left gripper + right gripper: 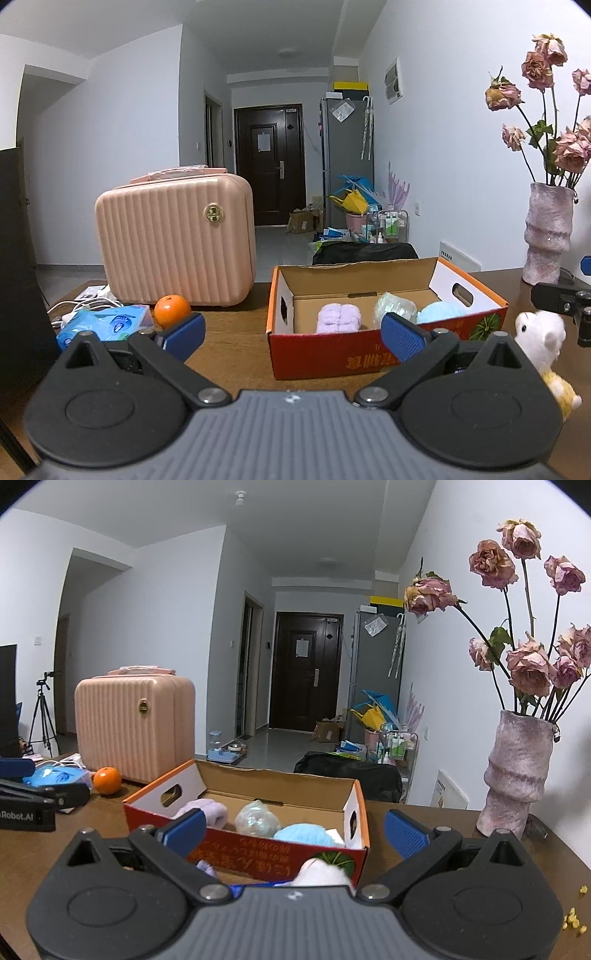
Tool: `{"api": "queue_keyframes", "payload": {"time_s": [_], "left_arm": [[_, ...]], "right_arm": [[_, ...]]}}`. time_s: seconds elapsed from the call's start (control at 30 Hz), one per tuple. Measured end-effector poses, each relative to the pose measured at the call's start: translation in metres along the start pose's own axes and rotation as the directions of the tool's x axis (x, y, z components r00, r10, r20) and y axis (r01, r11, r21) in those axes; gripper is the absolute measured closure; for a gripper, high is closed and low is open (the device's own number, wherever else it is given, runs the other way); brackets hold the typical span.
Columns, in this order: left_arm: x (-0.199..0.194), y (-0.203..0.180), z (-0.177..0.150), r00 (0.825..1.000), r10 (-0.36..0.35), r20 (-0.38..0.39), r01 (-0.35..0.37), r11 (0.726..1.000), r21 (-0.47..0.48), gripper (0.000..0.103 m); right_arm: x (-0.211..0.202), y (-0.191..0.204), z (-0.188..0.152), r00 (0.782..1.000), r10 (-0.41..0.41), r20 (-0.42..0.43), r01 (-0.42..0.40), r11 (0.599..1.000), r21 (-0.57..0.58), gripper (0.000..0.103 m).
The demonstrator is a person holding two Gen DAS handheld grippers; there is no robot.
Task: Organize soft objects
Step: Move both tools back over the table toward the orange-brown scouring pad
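An open cardboard box (354, 354) with a red front stands on the brown table; it also shows in the right wrist view (258, 853). Inside lie a lilac plush roll (338, 317), a clear crinkly bag (393, 308) and a light blue fluffy item (441, 310). A white and yellow plush toy (543, 339) sits right of the box. My left gripper (293, 334) is open and empty in front of the box. My right gripper (295, 830) is open above a white plush top (321, 873) and a small purple item (207, 867), both close under it.
A pink ribbed case (177, 240) stands at the back left, with an orange (171, 310) and a blue tissue pack (107, 325) before it. A pink vase (517, 771) of dried roses stands at the right. Yellow crumbs (574, 919) lie near the table's right edge.
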State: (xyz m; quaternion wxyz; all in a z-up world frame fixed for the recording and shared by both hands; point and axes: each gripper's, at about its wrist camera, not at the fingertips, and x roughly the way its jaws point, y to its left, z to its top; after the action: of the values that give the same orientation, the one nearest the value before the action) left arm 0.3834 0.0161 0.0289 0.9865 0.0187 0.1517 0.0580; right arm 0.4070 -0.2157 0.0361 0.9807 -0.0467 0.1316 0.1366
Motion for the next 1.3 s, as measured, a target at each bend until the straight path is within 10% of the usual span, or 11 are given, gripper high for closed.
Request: {"api": "queue_keyframes", "payload": {"time_s": [1.3], "left_arm": [[-0.089, 0.028, -0.066, 0.987, -0.117, -0.108, 0.117, 0.993, -0.001, 0.0]], "right_arm": [[-0.072, 0.046, -0.063, 0.994, 0.032, -0.103, -0.03, 0.999, 0.02, 0.0]]}}
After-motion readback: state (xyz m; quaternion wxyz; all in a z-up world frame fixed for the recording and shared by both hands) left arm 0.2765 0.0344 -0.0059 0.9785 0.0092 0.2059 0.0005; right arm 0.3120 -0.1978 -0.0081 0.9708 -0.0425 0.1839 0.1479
